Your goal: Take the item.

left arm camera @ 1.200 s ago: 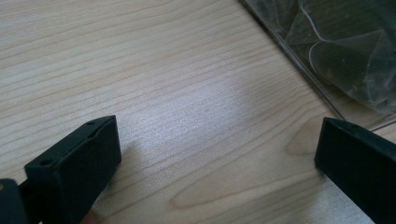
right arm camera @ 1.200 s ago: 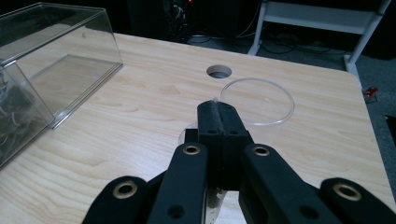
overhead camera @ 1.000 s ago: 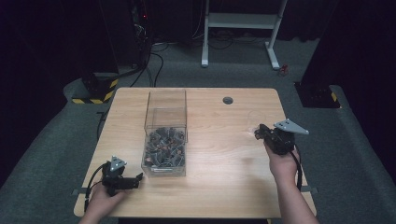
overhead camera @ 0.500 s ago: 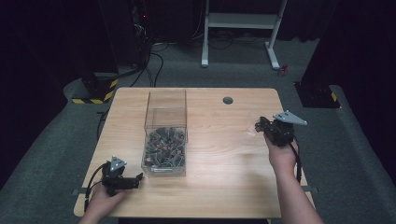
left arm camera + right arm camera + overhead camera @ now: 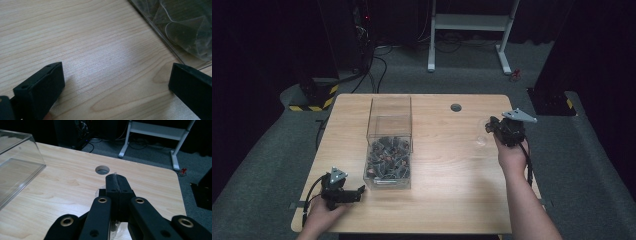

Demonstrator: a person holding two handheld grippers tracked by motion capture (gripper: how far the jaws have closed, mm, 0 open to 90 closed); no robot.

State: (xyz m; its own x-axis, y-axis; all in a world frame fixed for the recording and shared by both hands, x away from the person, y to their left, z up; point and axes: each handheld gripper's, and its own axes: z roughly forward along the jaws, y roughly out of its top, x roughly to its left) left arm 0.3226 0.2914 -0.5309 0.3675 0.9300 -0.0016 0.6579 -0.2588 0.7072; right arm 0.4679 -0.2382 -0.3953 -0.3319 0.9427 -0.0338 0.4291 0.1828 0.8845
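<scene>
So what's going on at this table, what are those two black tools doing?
A person sits at a wooden table with a two-jaw gripper in each hand. The right gripper is shut on the edge of a thin clear plastic piece, held just above the tabletop. The left gripper rests open on the wood beside a clear box partly filled with small dark parts.

your clear bin [image 5: 390, 145] blocks the table's [image 5: 447, 200] middle at nine o'clock of your right gripper [image 5: 490, 126]; bare wood lies between
</scene>
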